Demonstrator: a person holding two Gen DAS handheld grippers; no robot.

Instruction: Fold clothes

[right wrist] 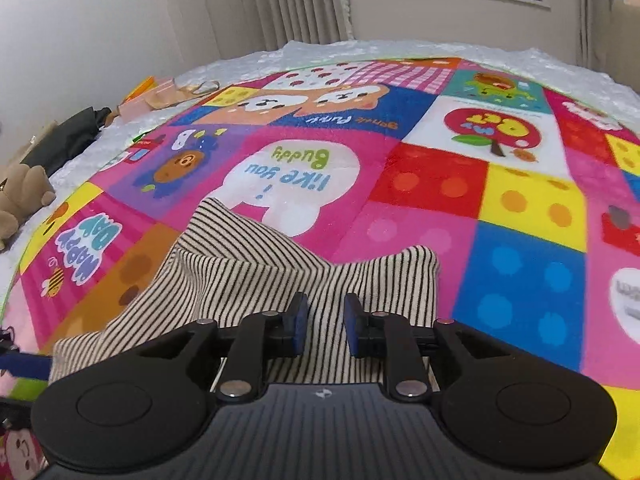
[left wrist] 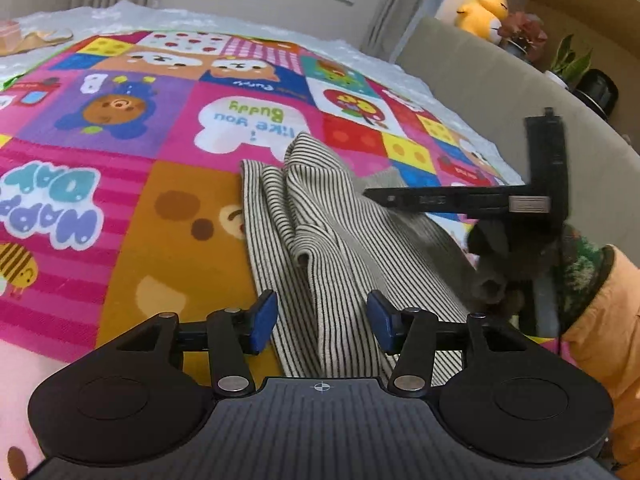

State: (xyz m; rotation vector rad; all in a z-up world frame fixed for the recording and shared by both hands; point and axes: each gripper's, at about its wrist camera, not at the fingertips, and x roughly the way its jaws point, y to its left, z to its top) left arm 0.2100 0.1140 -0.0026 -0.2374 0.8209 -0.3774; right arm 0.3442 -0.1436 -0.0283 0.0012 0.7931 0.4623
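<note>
Striped cloth, a cream garment with thin dark lines (left wrist: 320, 240), lies bunched and partly folded on a bright patchwork blanket (left wrist: 120, 140) spread over a bed. The blanket shows cartoon bears, an apple and the words "I like you Buddy" printed upside down to the cameras.

The left gripper (left wrist: 322, 322) hovers over the near edge of the garment with its blue-padded jaws spread wide; cloth runs between the pads, but they do not press on it. The right gripper (right wrist: 326, 326) sits low over the same garment, its jaws parted by a narrower gap with striped fabric showing between them; whether the pads touch the cloth cannot be told, and they are not clamped on it.

In the left wrist view the right gripper's black body crosses above the cloth at the right, held by a gloved hand (left wrist: 500, 264) with an orange sleeve (left wrist: 600, 320).

Beyond the bed, a yellow plush toy (left wrist: 482, 10) and potted plants (left wrist: 568, 64) stand on a ledge. A brown teddy bear (right wrist: 20, 196) lies by the bed's left edge.
</note>
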